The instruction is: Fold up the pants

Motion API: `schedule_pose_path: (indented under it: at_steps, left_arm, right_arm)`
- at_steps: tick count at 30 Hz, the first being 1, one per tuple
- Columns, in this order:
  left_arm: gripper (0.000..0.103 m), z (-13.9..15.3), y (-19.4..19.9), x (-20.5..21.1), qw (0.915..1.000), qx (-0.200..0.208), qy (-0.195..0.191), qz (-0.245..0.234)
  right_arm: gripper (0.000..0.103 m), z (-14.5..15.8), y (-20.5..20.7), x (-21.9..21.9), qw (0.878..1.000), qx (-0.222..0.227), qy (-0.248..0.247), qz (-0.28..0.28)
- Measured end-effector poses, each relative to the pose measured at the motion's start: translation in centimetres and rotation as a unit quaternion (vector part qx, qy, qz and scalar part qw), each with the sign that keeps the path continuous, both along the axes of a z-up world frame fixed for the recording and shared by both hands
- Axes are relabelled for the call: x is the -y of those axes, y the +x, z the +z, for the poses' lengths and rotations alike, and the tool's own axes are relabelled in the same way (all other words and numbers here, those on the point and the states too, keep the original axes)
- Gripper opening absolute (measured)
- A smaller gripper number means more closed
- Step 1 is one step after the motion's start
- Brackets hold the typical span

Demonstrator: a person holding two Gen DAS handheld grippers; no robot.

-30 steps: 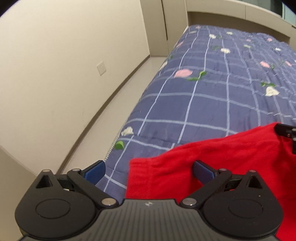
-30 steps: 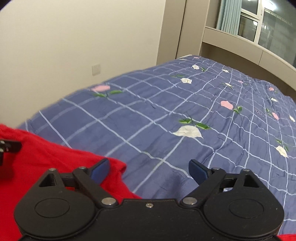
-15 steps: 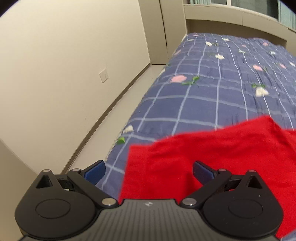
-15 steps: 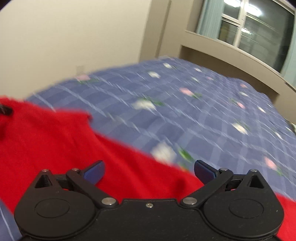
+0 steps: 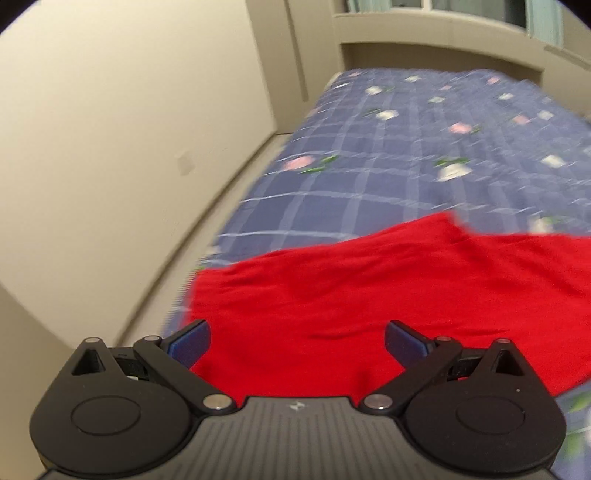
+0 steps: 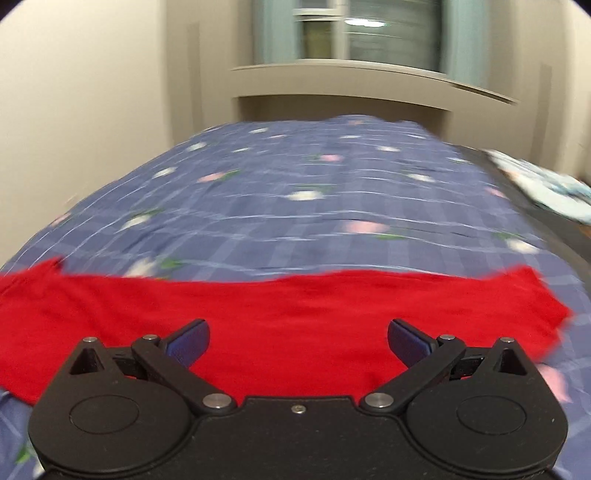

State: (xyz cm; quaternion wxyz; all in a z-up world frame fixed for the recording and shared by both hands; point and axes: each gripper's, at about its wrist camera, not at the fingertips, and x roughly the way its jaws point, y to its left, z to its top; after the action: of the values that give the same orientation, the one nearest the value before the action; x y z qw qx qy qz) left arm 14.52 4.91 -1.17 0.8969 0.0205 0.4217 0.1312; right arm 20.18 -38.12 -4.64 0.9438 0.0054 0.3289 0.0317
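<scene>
The red pants [image 5: 369, 295] lie flat across the near end of a bed with a blue checked floral quilt [image 5: 406, 155]. My left gripper [image 5: 297, 341] is open and empty, held above the pants near their left edge. In the right wrist view the pants [image 6: 295, 314] stretch as a wide band from left to right. My right gripper [image 6: 298, 340] is open and empty above their middle. Both views are blurred by motion.
A beige wall [image 5: 110, 147] and a strip of floor [image 5: 207, 229] run along the bed's left side. A headboard shelf [image 6: 332, 81] and a window [image 6: 369, 29] stand at the far end. A light patterned cloth [image 6: 543, 188] lies at the right.
Both grippers have pulled back and up from the pants. The right gripper has swung right to face the head of the bed. The pants now lie spread out, with more showing in both views.
</scene>
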Motion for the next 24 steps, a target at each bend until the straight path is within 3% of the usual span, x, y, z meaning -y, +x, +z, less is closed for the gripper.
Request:
schedule_pose_path:
  at_steps: [2,4,8,13,18,21,24]
  left_arm:
    - [0.103,0.6,0.3,1.8,0.9975,0.009,-0.066,-0.027]
    - [0.103,0.9,1.0,3.4,0.9922,0.01,-0.115,-0.046]
    - [0.103,0.6,2.9,8.4,0.9826,0.0,-0.161,-0.093]
    - [0.103,-0.8,5.3,15.1,0.9745,-0.011,-0.163,-0.154]
    - [0.103,-2.8,6.9,20.0,0.9691,-0.038,-0.158,-0.186]
    - [0.103,-4.4,7.9,21.5,0.9698,-0.064,-0.141,-0.188]
    - [0.103,-5.9,8.4,22.4,0.9741,-0.098,-0.101,-0.176]
  right_arm:
    - [0.102,0.0,-0.5,3.8,0.998,-0.001,0.028,-0.052]
    - [0.102,-0.3,-1.0,8.0,0.99,-0.006,0.093,-0.109]
    - [0.102,-1.3,-2.2,13.8,0.961,0.001,0.204,-0.188]
    - [0.102,-2.8,-2.1,17.1,0.949,0.005,0.238,-0.208]
    - [0.102,-4.6,-0.9,19.6,0.935,0.009,0.288,-0.205]
    - [0.101,-5.2,-0.4,20.9,0.928,0.023,0.313,-0.201]
    - [0.095,-5.8,0.2,22.2,0.92,0.031,0.331,-0.206]
